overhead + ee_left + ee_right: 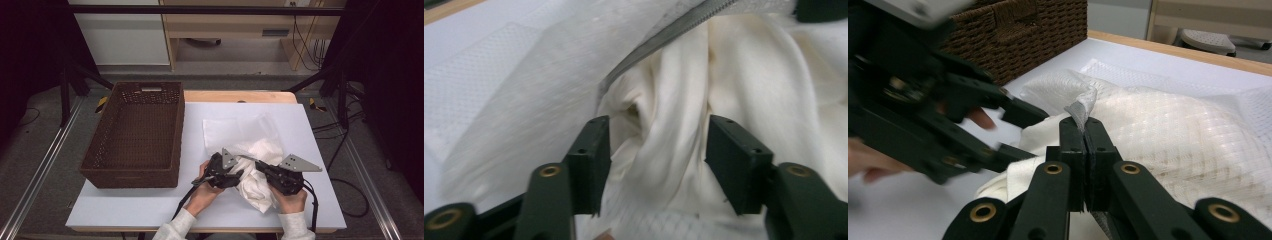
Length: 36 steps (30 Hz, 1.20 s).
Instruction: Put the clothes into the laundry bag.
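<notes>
Right gripper (1085,135): fingers clenched on the zippered edge of the translucent white mesh laundry bag (1198,135), near desk edge. Left gripper (656,160): fingers released, straddling a fold of the crumpled cream-white cloth (734,75) without pressing it; the cloth sits at the bag's mouth, partly spilling onto the white desk (320,130). Farther left on the desk: dark brown woven rectangular basket (172,135), apart from the bag.

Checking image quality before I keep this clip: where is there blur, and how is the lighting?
High view: even light on the white table, dark surroundings. Left gripper view: sheer white mesh bag smeared, cream cloth fairly sharp. Right gripper view: left claw blurred at left; right claw sharp.
</notes>
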Available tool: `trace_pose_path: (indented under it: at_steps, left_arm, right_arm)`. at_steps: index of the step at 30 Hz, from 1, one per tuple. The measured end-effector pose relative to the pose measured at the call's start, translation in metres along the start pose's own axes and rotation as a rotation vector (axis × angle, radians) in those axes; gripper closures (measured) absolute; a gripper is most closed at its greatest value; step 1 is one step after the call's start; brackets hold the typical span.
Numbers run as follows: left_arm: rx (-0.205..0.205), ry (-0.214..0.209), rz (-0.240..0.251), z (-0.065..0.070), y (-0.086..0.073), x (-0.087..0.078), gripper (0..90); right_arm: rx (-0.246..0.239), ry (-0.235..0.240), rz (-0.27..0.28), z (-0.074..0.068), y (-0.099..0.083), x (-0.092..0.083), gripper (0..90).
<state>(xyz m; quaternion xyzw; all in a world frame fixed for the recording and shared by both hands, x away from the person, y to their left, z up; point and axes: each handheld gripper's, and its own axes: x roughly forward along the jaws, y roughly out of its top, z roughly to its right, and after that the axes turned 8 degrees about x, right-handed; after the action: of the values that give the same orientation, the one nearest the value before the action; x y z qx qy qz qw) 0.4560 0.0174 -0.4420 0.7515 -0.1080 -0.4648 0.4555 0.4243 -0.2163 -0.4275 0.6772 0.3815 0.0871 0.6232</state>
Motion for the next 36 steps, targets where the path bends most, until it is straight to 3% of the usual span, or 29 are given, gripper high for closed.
trace_pose_path:
  at_steps: [3,6,12,14,15,17,19,20,21,22,25,29,32,36]
  left_arm:
    - [0.014,0.030,-0.018,-0.001,-0.010,-0.016,37.4]
    - [-0.006,0.029,-0.039,-0.003,-0.019,-0.021,39.8]
    - [-0.020,0.024,-0.113,-0.010,-0.031,0.009,44.3]
    - [-0.032,-0.008,-0.125,-0.012,-0.033,0.016,46.1]
    - [-0.038,-0.038,-0.119,-0.013,-0.036,0.020,53.3]
    - [-0.030,-0.043,-0.108,-0.013,-0.037,0.020,56.2]
    - [-0.028,-0.043,-0.107,-0.014,-0.036,0.020,75.3]
    - [-0.032,-0.037,-0.110,-0.014,-0.036,0.019,75.3]
    - [-0.041,-0.039,-0.117,-0.014,-0.036,0.019,85.4]
    - [-0.047,-0.036,-0.121,-0.014,-0.036,0.018,85.4]
    - [-0.028,-0.005,-0.123,-0.010,-0.036,0.007,86.9]
    - [-0.012,0.027,-0.093,-0.005,-0.037,-0.030,86.9]
    - [-0.007,0.023,-0.088,0.006,-0.049,-0.054,86.8]
    - [-0.005,0.012,-0.110,0.022,-0.070,-0.059,86.1]
  right_arm:
    - [0.002,-0.007,0.000,0.000,0.000,0.000,89.0]
    - [-0.006,-0.010,-0.004,0.000,0.000,0.001,89.0]
    - [-0.005,-0.012,-0.004,0.000,0.000,0.001,89.0]
    - [0.001,-0.011,-0.003,0.000,0.000,0.001,89.0]
    - [0.001,-0.010,-0.003,0.000,0.000,0.001,89.0]
    - [-0.002,-0.008,-0.002,0.001,0.000,0.001,89.0]
    - [-0.005,-0.008,-0.002,0.001,0.000,0.001,89.0]
    - [-0.004,-0.009,-0.002,0.001,0.000,0.001,89.0]
    - [-0.003,-0.009,-0.002,0.001,0.000,0.002,89.0]
    - [-0.003,-0.009,-0.002,0.001,0.000,0.002,89.0]
    - [-0.001,-0.014,-0.002,0.001,0.000,0.001,89.0]
    - [0.007,-0.024,-0.001,0.000,0.000,0.001,89.0]
    - [0.012,-0.035,0.001,0.001,0.000,0.000,89.0]
    - [0.016,-0.042,-0.006,0.000,0.000,0.000,88.9]
